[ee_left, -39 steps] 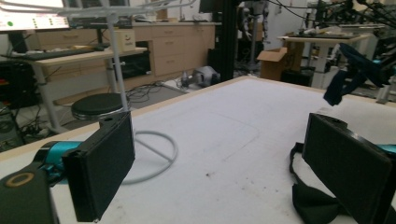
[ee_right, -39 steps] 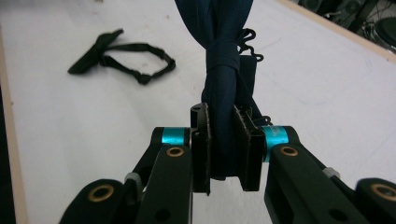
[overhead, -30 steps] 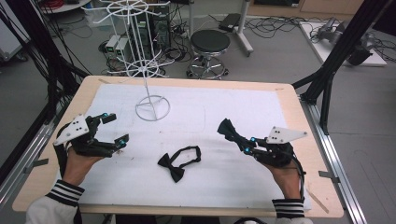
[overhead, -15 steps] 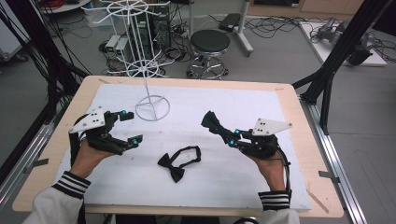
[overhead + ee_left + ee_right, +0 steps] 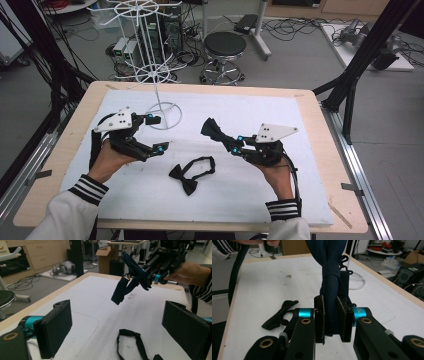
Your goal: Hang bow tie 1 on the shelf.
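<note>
Nearest the table edge: black bow tie [image 5: 190, 175] flat on the white mat [image 5: 280, 200], strap looped beside it, between the two hands, touched by neither claw. Same tie at the bottom of the left gripper view [image 5: 135, 342] and left of the jaws in the right gripper view [image 5: 278, 315]. Right claw [image 5: 231, 145] clamped on a dark navy bow tie [image 5: 212, 130], held clear above the mat, jaws pointing toward the left hand. In the right gripper view, pads pinched tight on the navy fabric [image 5: 332, 295] just below its centre knot, rest of the tie rising past the top of the frame. From the left gripper view, navy tie [image 5: 130, 280] hanging off the right claw [image 5: 150, 280], one end drooping toward the mat, well above the surface. Left claw [image 5: 156, 134] apart, nothing between the pads, near the navy tie but not touching; wide gap between both black pads [image 5: 56, 330] visible in the left gripper view. Farther back: white wire display stand [image 5: 150, 60] with its ring base [image 5: 165, 116] on the mat just beyond the left claw. Past the table [image 5: 320, 125] on the floor: black round stool [image 5: 225, 47], cables and electronics boxes.
</note>
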